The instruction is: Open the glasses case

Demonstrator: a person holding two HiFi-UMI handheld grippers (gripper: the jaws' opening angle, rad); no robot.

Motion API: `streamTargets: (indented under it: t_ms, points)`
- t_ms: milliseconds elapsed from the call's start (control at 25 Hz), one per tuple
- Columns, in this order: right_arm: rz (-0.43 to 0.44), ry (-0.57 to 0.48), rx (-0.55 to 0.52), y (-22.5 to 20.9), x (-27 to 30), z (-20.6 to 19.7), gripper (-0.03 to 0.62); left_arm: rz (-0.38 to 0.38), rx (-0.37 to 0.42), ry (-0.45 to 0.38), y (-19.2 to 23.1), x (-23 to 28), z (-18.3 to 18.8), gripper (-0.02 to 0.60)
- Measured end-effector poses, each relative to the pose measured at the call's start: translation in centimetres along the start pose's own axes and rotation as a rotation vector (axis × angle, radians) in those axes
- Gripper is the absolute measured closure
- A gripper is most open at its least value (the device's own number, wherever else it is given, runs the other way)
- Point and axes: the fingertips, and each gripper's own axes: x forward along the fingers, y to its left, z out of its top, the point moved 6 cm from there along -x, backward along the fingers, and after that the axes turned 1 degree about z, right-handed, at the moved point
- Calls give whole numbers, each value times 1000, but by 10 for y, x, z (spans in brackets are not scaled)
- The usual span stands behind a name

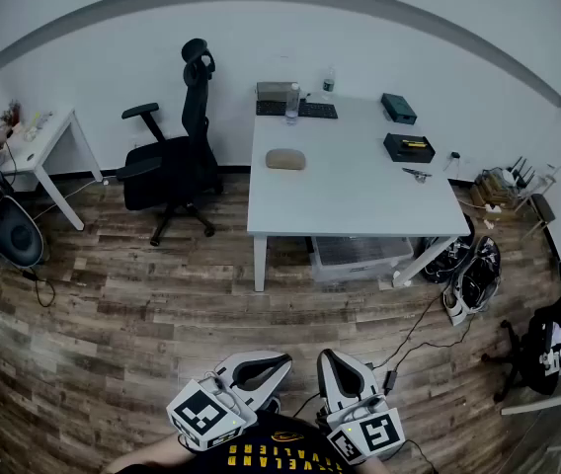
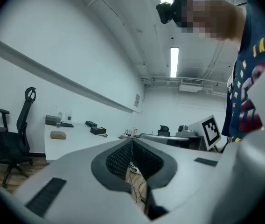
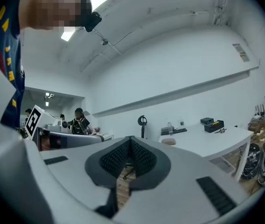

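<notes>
The glasses case is a beige oval lying closed on a white table across the room. It shows small in the left gripper view and in the right gripper view. My left gripper and right gripper are held side by side close to the person's body, far short of the table. Both are shut with nothing between the jaws, as the left gripper and the right gripper show in their own views.
A black office chair stands left of the table. On the table are a keyboard, a glass and two dark boxes. A plastic bin sits under it, with shoes and cables at its right. Wood floor lies between.
</notes>
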Motion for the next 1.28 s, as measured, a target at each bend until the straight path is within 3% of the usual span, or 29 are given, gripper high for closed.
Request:
streamTargets:
  t_ms: [480, 640, 920, 1280]
  points:
    - [26, 15, 42, 7, 14, -6, 577, 56, -24, 9, 11, -9, 5, 568]
    - [36, -7, 129, 5, 27, -11, 576, 37, -19, 31, 22, -8, 6, 568]
    - [1, -2, 147, 4, 65, -8, 576, 20, -12, 24, 59, -7, 17, 568]
    - [-40, 16, 108, 21, 140, 1, 576, -21, -24, -18, 140, -20, 39, 568]
